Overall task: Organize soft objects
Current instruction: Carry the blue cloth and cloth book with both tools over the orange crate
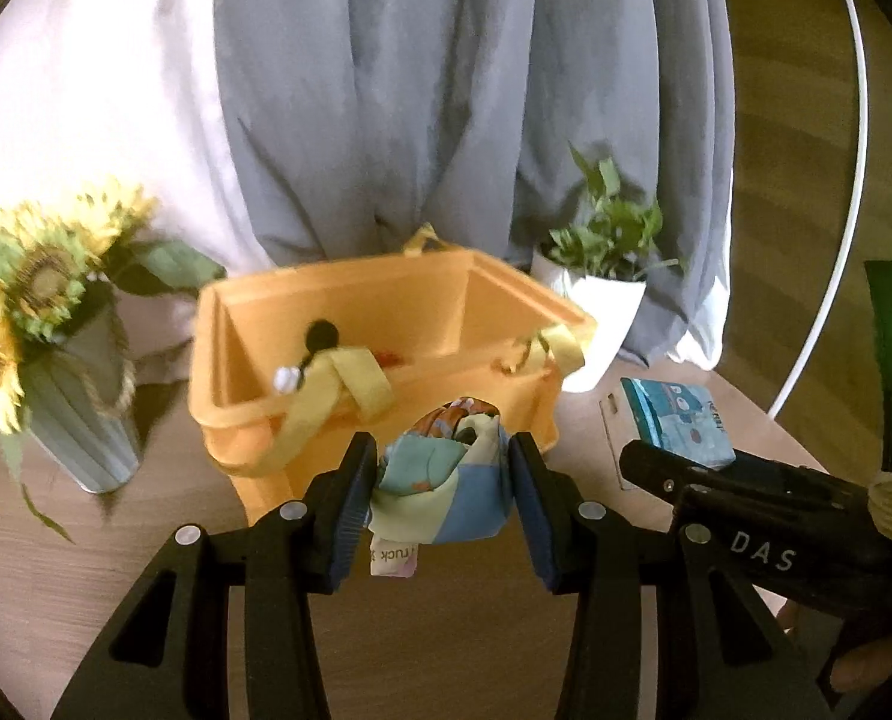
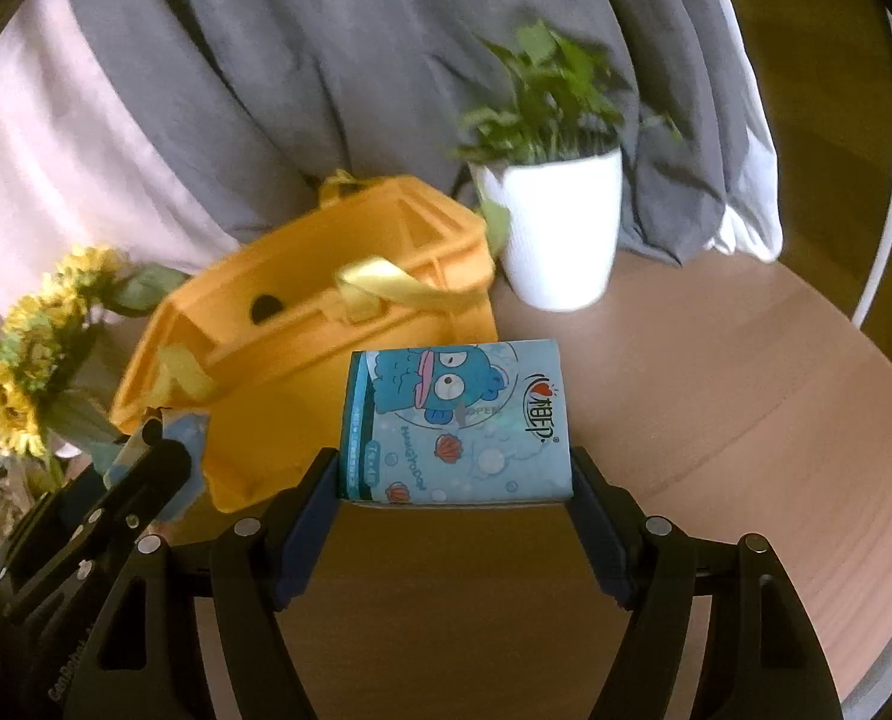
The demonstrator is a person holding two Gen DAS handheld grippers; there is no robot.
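My left gripper is shut on a folded patchwork cloth in blue, green and orange, with a white label hanging below it. It hangs just in front of the orange fabric basket, which stands open with yellow handles. My right gripper is shut on a blue tissue pack printed with a cartoon fish, held above the table beside the orange basket. The tissue pack and the right gripper also show at the right of the left wrist view. The cloth peeks in at the left of the right wrist view.
A vase of sunflowers stands left of the basket. A white pot with a green plant stands to its right. Grey and pale curtains hang behind. The round wooden table has bare surface at the right.
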